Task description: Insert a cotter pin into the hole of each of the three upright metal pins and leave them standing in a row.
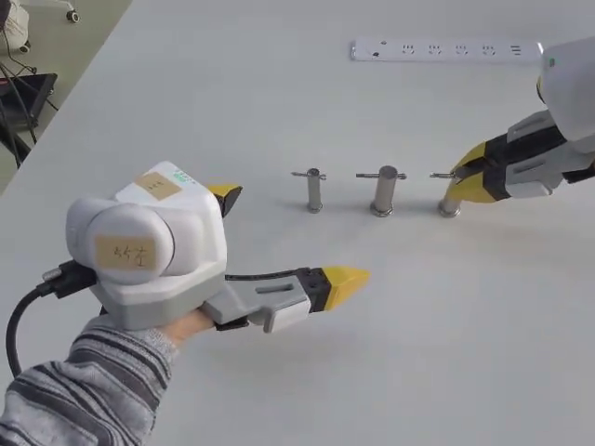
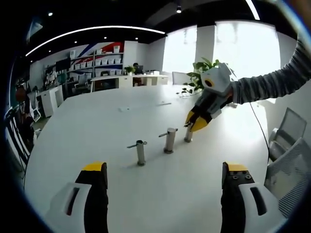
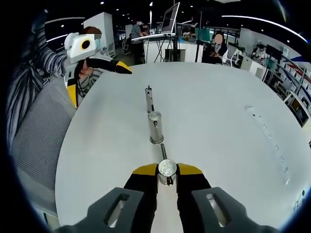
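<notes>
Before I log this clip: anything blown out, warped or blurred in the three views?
Head view: soft light, faint shadows by the three metal pins, all sharp. Left gripper view: windows blown out, table edge bowed by fisheye. Right gripper view: same bowing; the nearest pin's top, between the fingers, catches glare.

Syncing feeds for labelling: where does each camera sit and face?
Head view: on the headset, looking forward and down at the bench; a striped sleeve, the left gripper with jaws open, the right gripper at the end pin.
Left gripper view: on the left gripper, looking along its open jaws, side-on at the row of pins.
Right gripper view: on the right gripper, facing down the row end-on, jaws closed around the end pin.
Shared: each gripper view shows the other gripper; all show the pins.
</notes>
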### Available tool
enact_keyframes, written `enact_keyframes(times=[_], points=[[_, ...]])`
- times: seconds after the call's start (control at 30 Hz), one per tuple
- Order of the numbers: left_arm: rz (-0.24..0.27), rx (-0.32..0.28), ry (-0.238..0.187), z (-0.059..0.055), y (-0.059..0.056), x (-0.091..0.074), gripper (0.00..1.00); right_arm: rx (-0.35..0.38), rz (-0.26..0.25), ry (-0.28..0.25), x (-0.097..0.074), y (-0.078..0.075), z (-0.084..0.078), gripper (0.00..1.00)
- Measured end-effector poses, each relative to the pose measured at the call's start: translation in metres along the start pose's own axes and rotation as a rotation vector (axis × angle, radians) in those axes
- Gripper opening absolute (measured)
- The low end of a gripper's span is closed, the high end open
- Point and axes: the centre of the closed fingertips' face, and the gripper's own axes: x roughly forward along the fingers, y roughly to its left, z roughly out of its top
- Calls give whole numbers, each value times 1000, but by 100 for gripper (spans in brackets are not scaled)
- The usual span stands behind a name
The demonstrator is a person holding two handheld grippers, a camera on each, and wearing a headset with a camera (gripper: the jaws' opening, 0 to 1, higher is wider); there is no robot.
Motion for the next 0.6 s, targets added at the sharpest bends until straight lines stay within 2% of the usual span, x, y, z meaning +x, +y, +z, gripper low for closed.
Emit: enact_keyframes(times=[0.33,0.37,0.4,0.5,0.6], points=[[1,-21,18,-4,2,1,95,15,6,-9,2,3,0,9],[-2,-25,21,-5,2,1,95,6,1,-4,2,4,-1,9],[0,-31,27,-6,3,1,95,-33,-11,16,3,3,-4,9],[4,-36,32,-7,4,1,95,-56,-18,36,6,5,-9,10],[10,-39,29,-6,5,0,94,-65,-43,32,6,1,-10,17]])
